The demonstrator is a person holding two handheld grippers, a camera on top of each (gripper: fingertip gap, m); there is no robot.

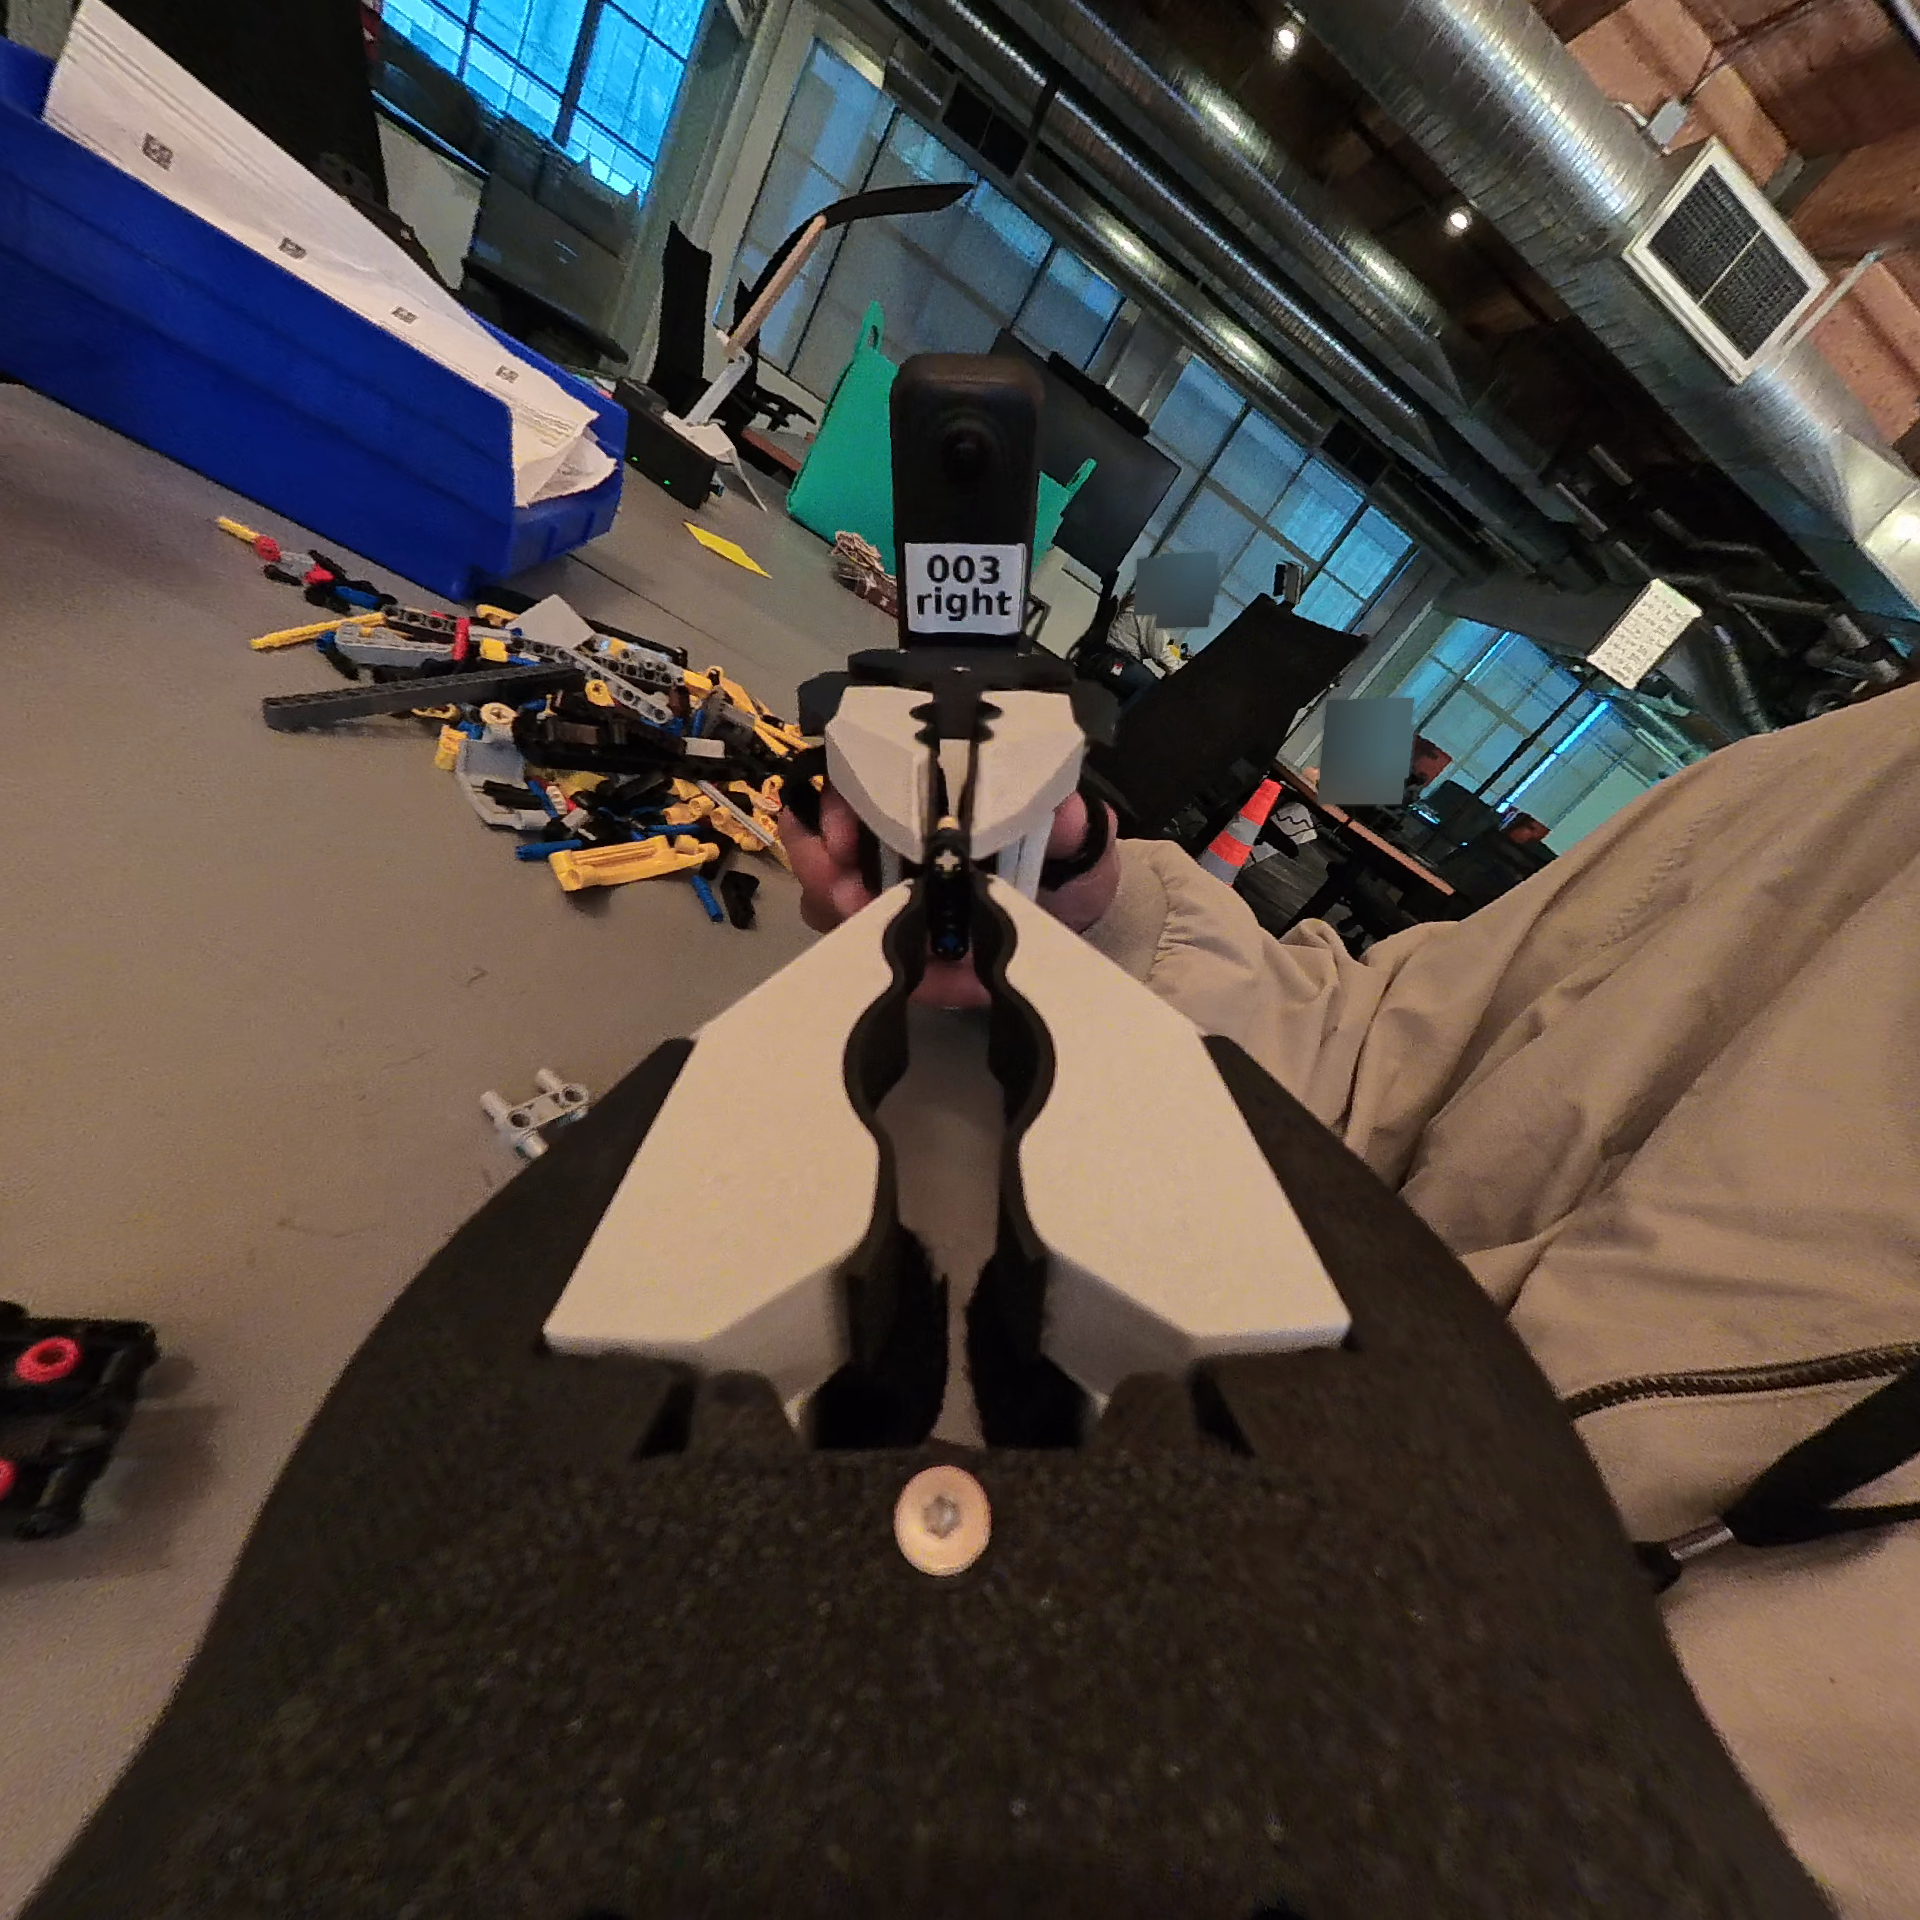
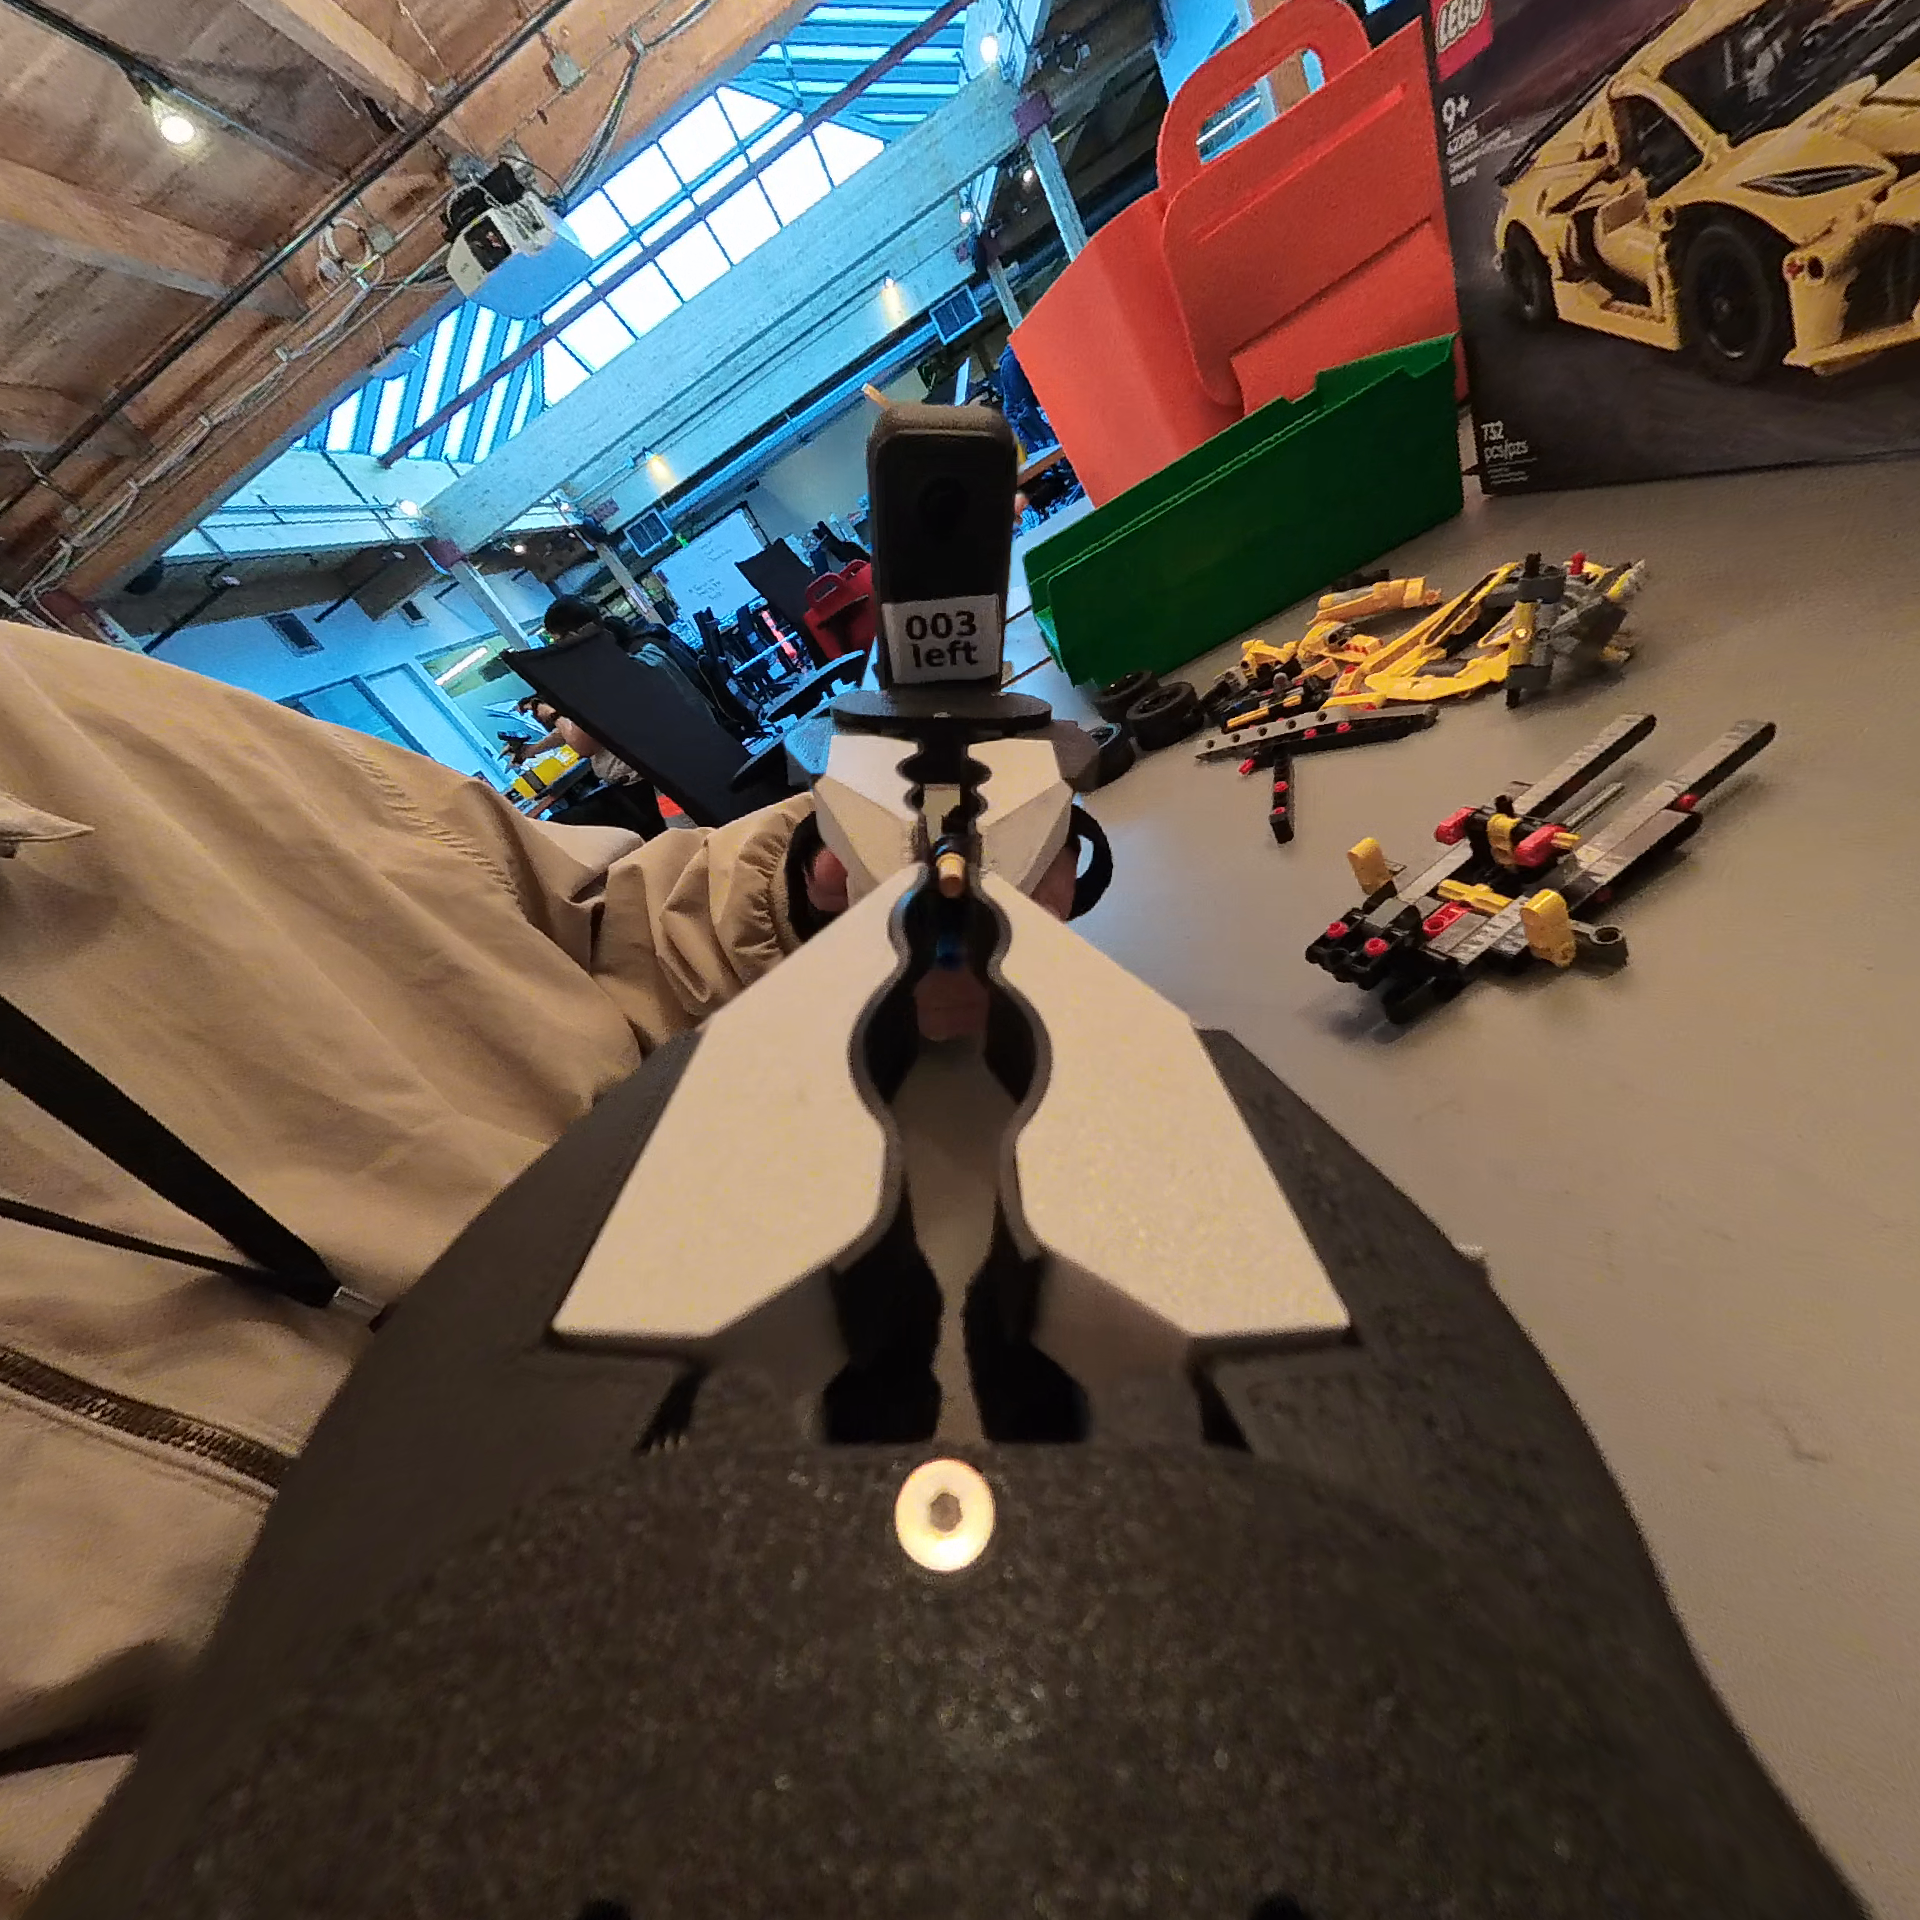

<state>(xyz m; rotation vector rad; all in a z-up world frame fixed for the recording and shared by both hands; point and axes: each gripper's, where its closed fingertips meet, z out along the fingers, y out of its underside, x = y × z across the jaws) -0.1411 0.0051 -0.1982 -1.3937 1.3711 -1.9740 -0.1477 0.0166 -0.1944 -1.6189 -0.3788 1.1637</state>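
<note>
Close in, left gripper (image 1: 948,920) and right gripper (image 2: 945,920) met tip to tip above the table (image 1: 208,987). Both had fingers pressed nearly together, each pinching one end of a small black piece (image 1: 943,914) with a blue part and a tan end. The piece sat in mid-air between the two sets of tips. Its long axis seemed to run from one gripper to the other; exact seating was too small to tell.

Left view: a grey connector (image 1: 535,1112) lay just beside the gripper body, and a black-and-red block (image 1: 62,1413) sat at the frame's edge. Bare table between them left room. A beige sleeve (image 1: 1558,1039) closed off the other side. Farther out lay a parts pile (image 1: 582,727), then a blue bin (image 1: 260,364).

Right view: open table, then a black chassis (image 2: 1507,894), yellow parts (image 2: 1434,634), a green tray (image 2: 1247,520), and a red carrier (image 2: 1247,260) beside a box (image 2: 1683,229).
</note>
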